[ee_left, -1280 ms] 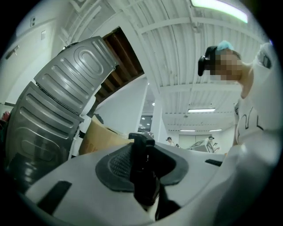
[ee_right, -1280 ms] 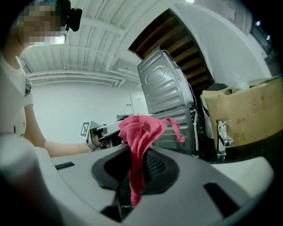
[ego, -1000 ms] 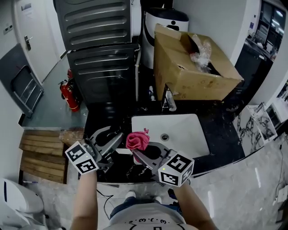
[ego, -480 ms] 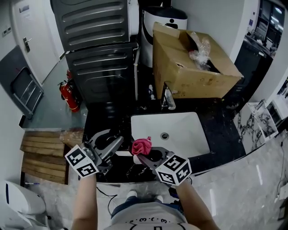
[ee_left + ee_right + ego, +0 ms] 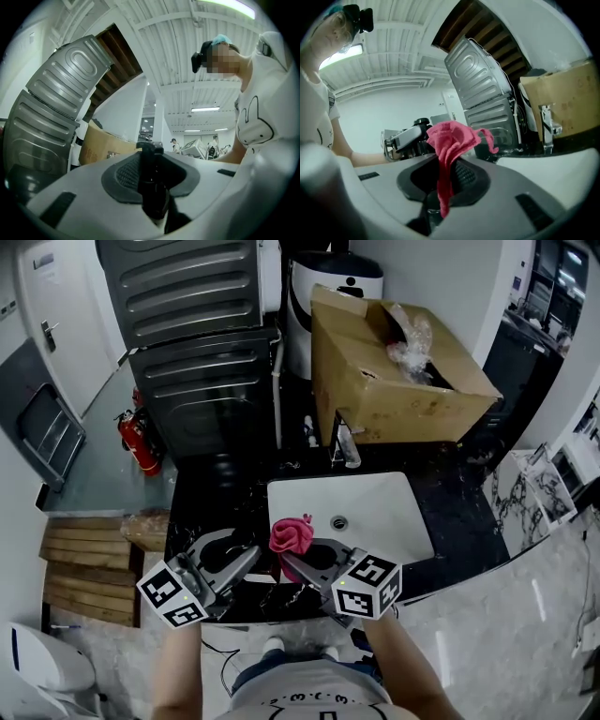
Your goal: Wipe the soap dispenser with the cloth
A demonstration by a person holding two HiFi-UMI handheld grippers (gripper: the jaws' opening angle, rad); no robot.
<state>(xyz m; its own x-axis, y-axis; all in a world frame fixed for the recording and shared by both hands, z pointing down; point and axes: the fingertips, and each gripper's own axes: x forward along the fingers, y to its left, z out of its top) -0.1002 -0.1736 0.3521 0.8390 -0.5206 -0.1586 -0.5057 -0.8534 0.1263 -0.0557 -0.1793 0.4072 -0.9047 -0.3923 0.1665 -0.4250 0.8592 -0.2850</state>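
My left gripper (image 5: pixel 246 559) (image 5: pixel 152 161) is shut on a dark soap dispenser (image 5: pixel 152 187), which stands upright between its pads. Its black pump head (image 5: pixel 422 124) also shows in the right gripper view. In the head view the bottle is hard to pick out against the black counter. A crumpled pink cloth (image 5: pixel 291 533) (image 5: pixel 450 138) sticks up from my right gripper (image 5: pixel 291 559) (image 5: pixel 443 168), which is shut on it. The two grippers sit close together above the counter's front edge. The cloth lies just right of the dispenser, and I cannot tell whether they touch.
A white sink basin (image 5: pixel 375 512) with a faucet (image 5: pixel 345 448) lies just beyond the grippers in the black counter (image 5: pixel 216 502). Behind it stand a cardboard box (image 5: pixel 394 381) and grey ribbed metal panels (image 5: pixel 197 334). A red fire extinguisher (image 5: pixel 131 442) and wooden slats (image 5: pixel 89 563) are at the left.
Both grippers have sunk slightly, the left one sliding lower in the head view. Both grips are unchanged.
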